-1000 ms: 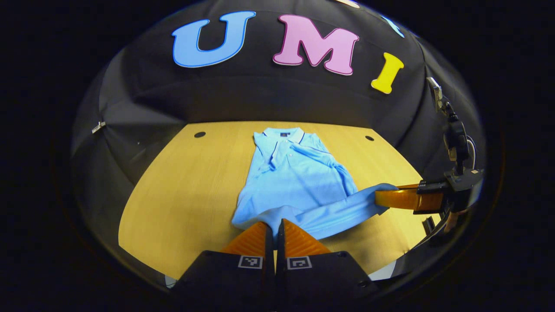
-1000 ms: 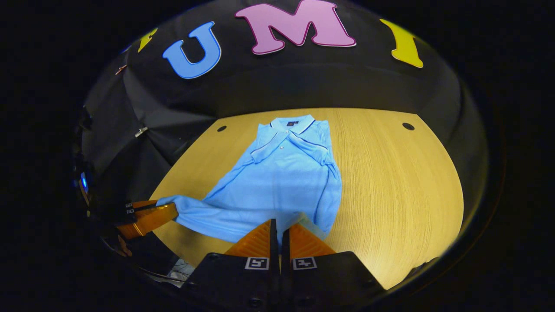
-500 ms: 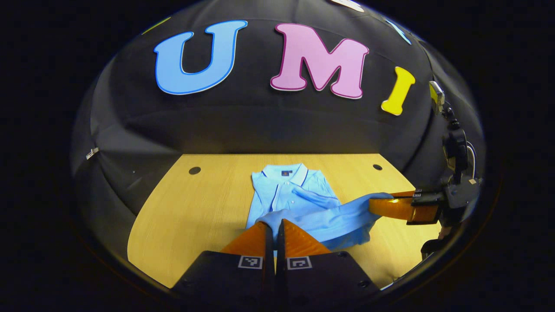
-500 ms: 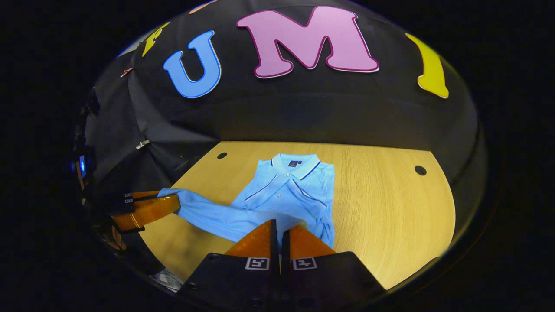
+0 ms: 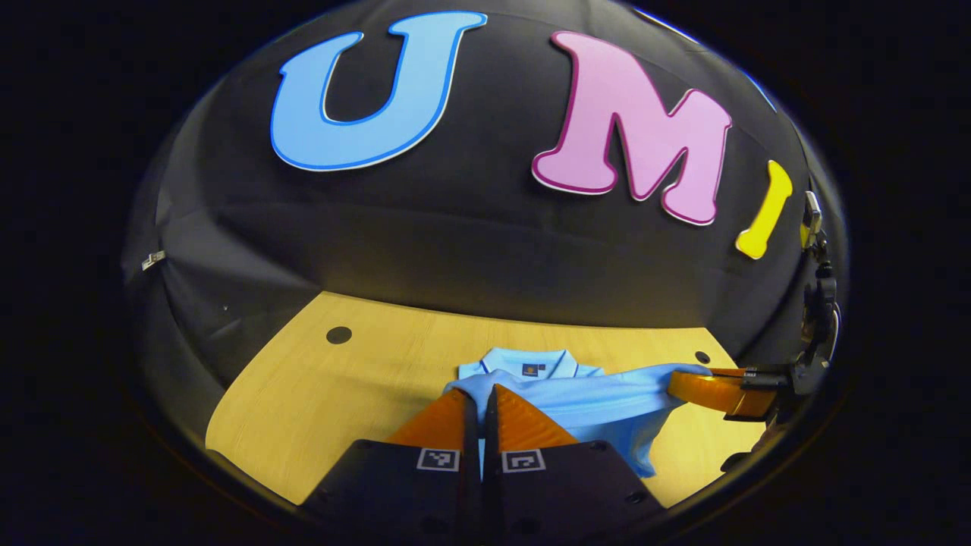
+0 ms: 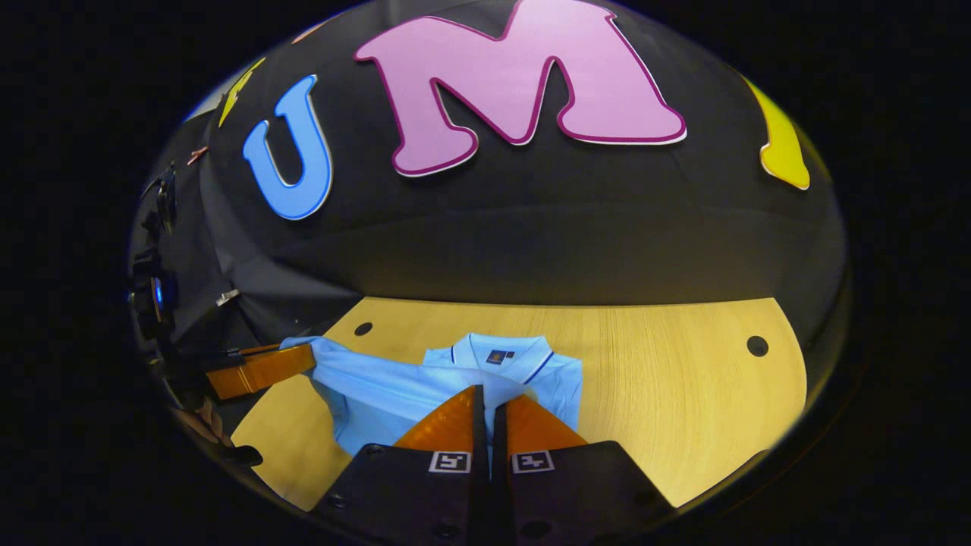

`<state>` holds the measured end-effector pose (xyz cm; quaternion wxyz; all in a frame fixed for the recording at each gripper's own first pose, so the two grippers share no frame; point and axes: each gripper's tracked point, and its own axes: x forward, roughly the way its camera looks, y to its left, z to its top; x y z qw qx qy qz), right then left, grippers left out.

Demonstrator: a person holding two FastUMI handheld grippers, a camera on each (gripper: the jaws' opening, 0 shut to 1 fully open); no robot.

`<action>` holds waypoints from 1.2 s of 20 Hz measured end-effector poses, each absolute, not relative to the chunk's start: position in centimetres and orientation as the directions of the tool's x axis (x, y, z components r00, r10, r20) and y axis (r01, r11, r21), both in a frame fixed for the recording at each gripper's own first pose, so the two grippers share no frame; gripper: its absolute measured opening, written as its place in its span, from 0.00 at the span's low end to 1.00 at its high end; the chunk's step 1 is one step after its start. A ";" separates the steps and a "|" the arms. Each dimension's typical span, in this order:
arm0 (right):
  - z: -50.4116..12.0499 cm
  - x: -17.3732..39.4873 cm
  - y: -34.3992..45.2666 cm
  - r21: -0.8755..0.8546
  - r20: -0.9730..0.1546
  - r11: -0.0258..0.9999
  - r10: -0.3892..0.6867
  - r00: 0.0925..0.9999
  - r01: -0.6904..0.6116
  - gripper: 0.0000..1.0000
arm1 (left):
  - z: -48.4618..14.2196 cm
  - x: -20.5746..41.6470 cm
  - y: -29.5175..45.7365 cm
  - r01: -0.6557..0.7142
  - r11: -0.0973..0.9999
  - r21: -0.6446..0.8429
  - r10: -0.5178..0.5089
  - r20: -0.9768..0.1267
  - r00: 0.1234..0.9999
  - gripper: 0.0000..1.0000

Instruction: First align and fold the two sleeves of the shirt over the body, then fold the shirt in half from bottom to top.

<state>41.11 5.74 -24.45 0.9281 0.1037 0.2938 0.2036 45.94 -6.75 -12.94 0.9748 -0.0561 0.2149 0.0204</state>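
A light blue polo shirt (image 5: 599,402) lies on the wooden table (image 5: 318,394), its collar (image 5: 523,368) toward the far wall. My left gripper (image 5: 482,390) is shut on the shirt's bottom hem and holds it raised just short of the collar. Off to the right, my right gripper (image 5: 683,383) pinches the other end of the same hem. In the right gripper view, my right gripper (image 6: 491,393) is shut on the hem in front of the collar (image 6: 497,355). The left gripper (image 6: 292,360) grips the shirt (image 6: 379,394) at the left. The hem hangs stretched between them over the body.
The table (image 6: 683,379) has small round holes near its back corners (image 6: 757,346) (image 5: 338,334). The black cloth wall stands right behind the table. Bare wood lies on both sides of the shirt. A hand (image 6: 201,425) shows under the left gripper.
Both grippers have carried the bottom hem up and forward over the shirt's body toward the collar. The wall is closer, and less of the body shows.
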 end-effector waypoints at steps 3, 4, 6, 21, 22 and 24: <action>-26.0 44.5 6.3 0.323 -0.491 0.901 0.422 0.762 -0.290 0.05 | -14.7 49.4 -6.7 -0.068 0.994 -0.084 0.025 -0.430 0.902 0.06; -26.7 45.6 6.3 0.318 -0.494 0.904 0.415 0.764 -0.286 0.05 | -15.3 50.6 -6.8 -0.064 0.995 -0.080 0.024 -0.429 0.903 0.06; -28.0 47.8 6.1 0.299 -0.495 0.913 0.397 0.772 -0.278 0.05 | -16.0 53.5 -6.8 -0.051 0.996 -0.069 0.018 -0.417 0.909 0.06; -37.6 54.8 7.2 0.216 -0.558 0.946 0.321 0.765 -0.240 0.05 | -25.0 63.6 -4.8 -0.057 0.997 -0.045 0.032 -0.428 0.903 0.08; -38.0 55.0 6.6 0.194 -0.569 0.953 0.304 0.764 -0.234 0.05 | -25.1 63.6 -4.4 -0.070 0.997 -0.022 0.054 -0.431 0.901 0.11; -37.6 54.6 5.7 0.174 -0.571 0.957 0.290 0.768 -0.232 0.14 | -24.7 63.4 -4.0 -0.086 0.996 0.010 0.082 -0.426 0.901 0.19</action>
